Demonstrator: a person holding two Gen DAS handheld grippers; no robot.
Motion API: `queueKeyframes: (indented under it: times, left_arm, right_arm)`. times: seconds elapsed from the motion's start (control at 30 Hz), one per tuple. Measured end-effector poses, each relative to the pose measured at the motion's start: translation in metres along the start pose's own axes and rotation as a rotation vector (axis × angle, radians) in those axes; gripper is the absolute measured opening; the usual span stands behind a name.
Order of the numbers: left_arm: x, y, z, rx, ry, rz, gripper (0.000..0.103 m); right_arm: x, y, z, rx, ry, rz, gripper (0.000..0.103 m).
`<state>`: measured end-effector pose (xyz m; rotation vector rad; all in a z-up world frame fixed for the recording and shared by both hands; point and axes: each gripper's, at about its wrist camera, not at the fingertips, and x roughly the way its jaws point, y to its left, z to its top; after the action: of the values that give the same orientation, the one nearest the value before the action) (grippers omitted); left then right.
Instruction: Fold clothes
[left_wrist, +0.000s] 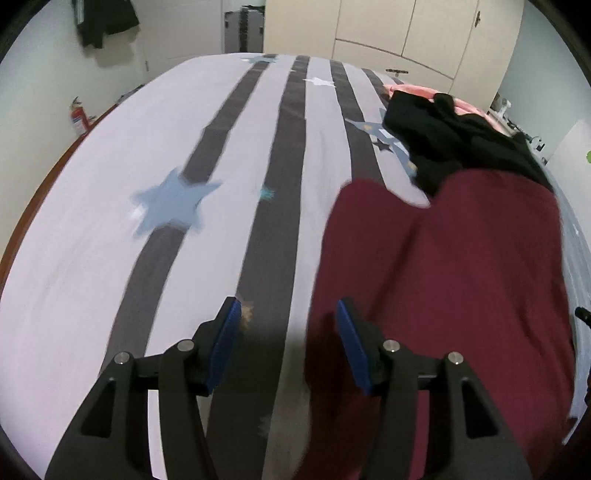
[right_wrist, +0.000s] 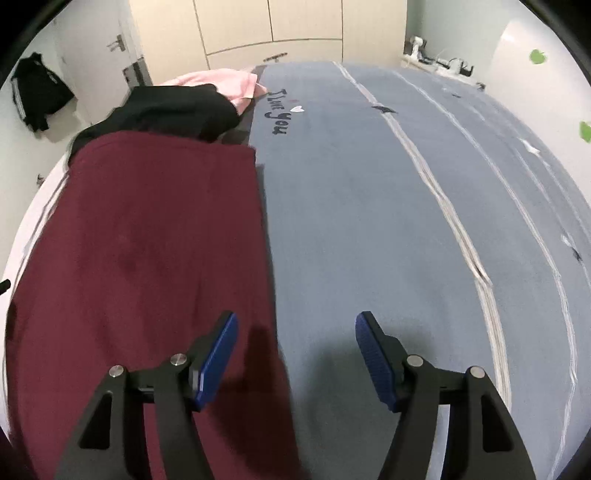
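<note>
Looking along the left gripper (left_wrist: 288, 332), a maroon garment (left_wrist: 443, 295) is seen spread flat on the bed (left_wrist: 92, 258), its left edge running just under the right-hand pad (left_wrist: 352, 347). The jaws stand apart with nothing between them; only striped bedding shows in the gap. Beyond the garment a black garment (left_wrist: 454, 140) is heaped, unfolded, with a pink item (left_wrist: 410, 90) behind it. The maroon piece looks narrowed to a straight-sided panel, so part of the fold is judged done, though the near end is cut off by the frame and the layers cannot be counted. Blur smears the near bedding.

From the right gripper (right_wrist: 295, 347), the maroon garment (right_wrist: 147, 258) is seen to the left, its straight right edge passing under the left pad (right_wrist: 216, 354). The jaws are wide and empty, poised over the grey-blue bedding (right_wrist: 369, 221). The black garment (right_wrist: 166, 110) and pink item (right_wrist: 221, 83) lie beyond, still to be folded. Whether the pink item is clothing cannot be told. The maroon hem is hidden below the fingers.
</note>
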<state>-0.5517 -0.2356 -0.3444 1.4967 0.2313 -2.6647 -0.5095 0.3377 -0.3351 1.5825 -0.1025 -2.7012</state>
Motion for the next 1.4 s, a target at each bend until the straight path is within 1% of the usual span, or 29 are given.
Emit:
queueKeyframes:
  times: [0.07,0.1,0.13,0.17,0.2,0.27,0.37,0.43,0.47,0.5,0.53,0.57,0.6,0.63,0.67,0.73,0.77,0.8,0.87,0.9,1.0,1.07,1.13,1.17,1.2,1.23,1.27,1.3,1.4]
  left_arm:
    - [0.014,-0.008,0.018,0.003,0.005,-0.007,0.051]
    - [0.030,-0.009,0.030,0.013,0.012,-0.017,0.051]
    - [0.031,-0.014,0.031,0.028,0.016,-0.020,0.051]
    - [0.032,-0.020,0.031,0.043,0.019,-0.022,0.051]
    - [0.042,-0.027,0.034,0.089,0.018,-0.031,0.051]
    - [0.047,-0.045,0.036,0.155,0.037,0.003,0.051]
    - [0.059,-0.055,0.036,0.206,0.038,0.005,0.051]
    - [0.065,-0.057,0.038,0.207,0.051,-0.001,0.042]
    - [0.065,-0.058,0.040,0.215,0.053,0.009,0.027]
    - [0.065,-0.060,0.043,0.224,0.055,0.019,0.010]
    - [0.064,-0.061,0.045,0.232,0.057,0.029,0.005]
    - [0.062,-0.060,0.049,0.230,0.060,0.027,0.004]
    - [0.052,-0.057,0.051,0.232,0.038,0.024,0.004]
    - [0.043,-0.055,0.053,0.233,0.016,0.022,0.004]
    - [0.033,-0.053,0.055,0.235,-0.005,0.020,0.002]
    - [0.003,-0.037,0.065,0.193,-0.104,0.044,0.002]
    - [-0.005,-0.028,0.067,0.177,-0.116,0.045,0.002]
    - [-0.012,-0.018,0.069,0.161,-0.128,0.046,0.002]
    - [-0.004,-0.020,0.065,0.244,-0.094,0.098,0.002]
    - [0.002,-0.021,0.063,0.253,-0.090,0.114,0.002]
    - [0.024,-0.021,0.061,0.189,-0.065,0.118,0.002]
    - [0.043,-0.027,0.057,0.207,-0.042,0.172,0.004]
    - [0.058,-0.029,0.052,0.224,0.010,0.258,0.008]
    - [0.066,-0.025,0.052,0.204,0.059,0.257,0.011]
    - [0.065,-0.020,0.053,0.173,0.077,0.234,0.011]
    - [0.061,-0.016,0.054,0.148,0.069,0.213,0.012]
    - [0.050,-0.010,0.056,0.123,0.035,0.194,0.014]
    - [0.039,-0.005,0.057,0.115,0.004,0.195,0.017]
    - [0.000,0.011,0.057,0.080,-0.086,0.192,0.025]
  right_arm:
    - [0.020,-0.004,0.026,0.019,-0.004,0.014,0.062]
    - [0.028,-0.012,0.038,0.033,-0.010,0.036,0.062]
    - [0.034,-0.015,0.044,0.043,-0.012,0.051,0.062]
    - [0.040,-0.014,0.047,0.050,-0.011,0.064,0.062]
    - [0.048,-0.013,0.052,0.044,-0.004,0.076,0.062]
    - [0.066,-0.007,0.060,0.014,0.015,0.094,0.062]
    - [0.075,0.005,0.061,-0.048,0.015,0.087,0.062]
    - [0.078,0.006,0.061,-0.059,0.019,0.092,0.062]
    - [0.078,0.006,0.062,-0.054,0.023,0.105,0.061]
    - [0.077,0.006,0.065,-0.051,0.028,0.121,0.044]
    - [0.077,0.009,0.069,-0.064,0.030,0.132,0.032]
    - [0.075,0.012,0.072,-0.085,0.029,0.123,0.009]
    - [0.072,0.016,0.076,-0.106,0.027,0.108,0.004]
    - [0.069,0.019,0.080,-0.126,0.025,0.092,0.002]
    - [0.062,0.019,0.083,-0.135,0.004,0.077,0.002]
    - [0.042,0.017,0.088,-0.142,-0.057,0.048,0.002]
    - [0.034,0.012,0.092,-0.129,-0.092,0.033,0.002]
    - [0.031,0.007,0.095,-0.117,-0.104,0.028,0.002]
    - [0.032,0.002,0.096,-0.127,-0.094,0.019,0.002]
    - [0.034,0.006,0.094,-0.159,-0.081,0.004,0.002]
    - [0.044,0.011,0.085,-0.184,-0.050,-0.035,0.002]
    - [0.056,0.011,0.079,-0.177,-0.017,-0.054,0.003]
    - [0.076,0.012,0.080,-0.189,0.041,-0.114,0.003]
    - [0.084,0.011,0.080,-0.193,0.063,-0.132,0.008]
    - [0.083,0.006,0.079,-0.183,0.061,-0.131,0.011]
    - [0.078,0.001,0.078,-0.166,0.050,-0.125,0.015]
    - [0.073,-0.003,0.077,-0.153,0.040,-0.122,0.024]
    - [0.066,-0.009,0.076,-0.141,0.027,-0.124,0.027]
    - [0.034,-0.024,0.067,-0.119,-0.019,-0.123,0.027]
